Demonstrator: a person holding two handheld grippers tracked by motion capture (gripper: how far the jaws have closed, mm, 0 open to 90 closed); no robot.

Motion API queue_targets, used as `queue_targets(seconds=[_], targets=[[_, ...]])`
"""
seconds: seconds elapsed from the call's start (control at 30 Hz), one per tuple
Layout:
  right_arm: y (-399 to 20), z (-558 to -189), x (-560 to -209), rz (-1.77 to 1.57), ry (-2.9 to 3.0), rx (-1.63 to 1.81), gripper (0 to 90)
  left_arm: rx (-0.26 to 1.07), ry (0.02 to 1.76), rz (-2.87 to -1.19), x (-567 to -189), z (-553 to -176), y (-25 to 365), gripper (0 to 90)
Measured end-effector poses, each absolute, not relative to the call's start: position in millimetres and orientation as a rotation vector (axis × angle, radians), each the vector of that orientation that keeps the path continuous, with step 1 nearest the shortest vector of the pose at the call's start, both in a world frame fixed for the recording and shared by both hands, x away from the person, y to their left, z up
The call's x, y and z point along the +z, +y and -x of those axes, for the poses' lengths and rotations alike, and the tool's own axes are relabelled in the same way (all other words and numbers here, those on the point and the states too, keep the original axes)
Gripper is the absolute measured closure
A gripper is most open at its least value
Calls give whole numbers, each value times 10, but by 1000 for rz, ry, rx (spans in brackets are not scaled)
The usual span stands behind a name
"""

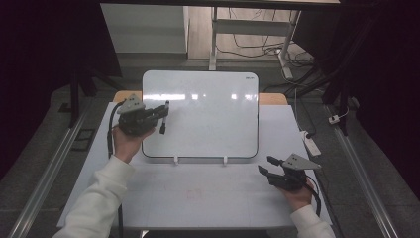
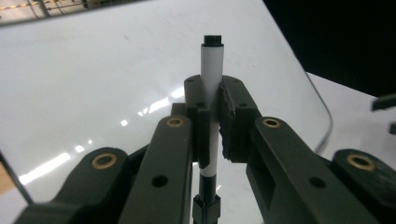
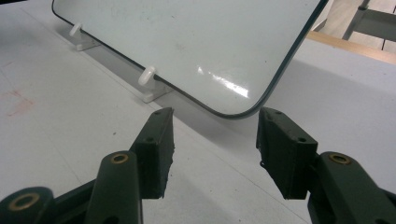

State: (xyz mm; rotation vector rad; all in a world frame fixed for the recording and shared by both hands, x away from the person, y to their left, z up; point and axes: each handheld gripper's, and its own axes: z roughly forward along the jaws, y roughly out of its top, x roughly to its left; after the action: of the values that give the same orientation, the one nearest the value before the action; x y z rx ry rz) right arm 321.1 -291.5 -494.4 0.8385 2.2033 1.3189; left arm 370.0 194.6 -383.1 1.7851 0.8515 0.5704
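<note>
A marker with a white barrel and black ends sits upright in my left gripper, over the left edge of the whiteboard. In the left gripper view the jaws are shut on the marker, whose black end sticks out above the gripper. My right gripper hovers low over the table just off the board's near right corner. Its jaws stand open with nothing between them. In the right gripper view that rounded corner of the whiteboard lies just ahead of the gripper.
The whiteboard leans on two white clips at its near edge, on a white table with a faint red smudge. A white power strip lies at the table's right edge. Cables and desk legs are on the floor behind.
</note>
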Motion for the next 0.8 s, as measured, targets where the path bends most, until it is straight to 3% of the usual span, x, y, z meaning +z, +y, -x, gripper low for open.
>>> queue_targets(seconds=[0.33, 0.8], targets=[[-2961, -3242, -4936, -851, 2189, 1308, 456, 705, 931, -1910, -3546, -4153, 2033, 813], [-2946, -3267, -4972, -855, 2206, 1287, 456, 747, 1023, -1979, -3625, -4621, 2020, 810]])
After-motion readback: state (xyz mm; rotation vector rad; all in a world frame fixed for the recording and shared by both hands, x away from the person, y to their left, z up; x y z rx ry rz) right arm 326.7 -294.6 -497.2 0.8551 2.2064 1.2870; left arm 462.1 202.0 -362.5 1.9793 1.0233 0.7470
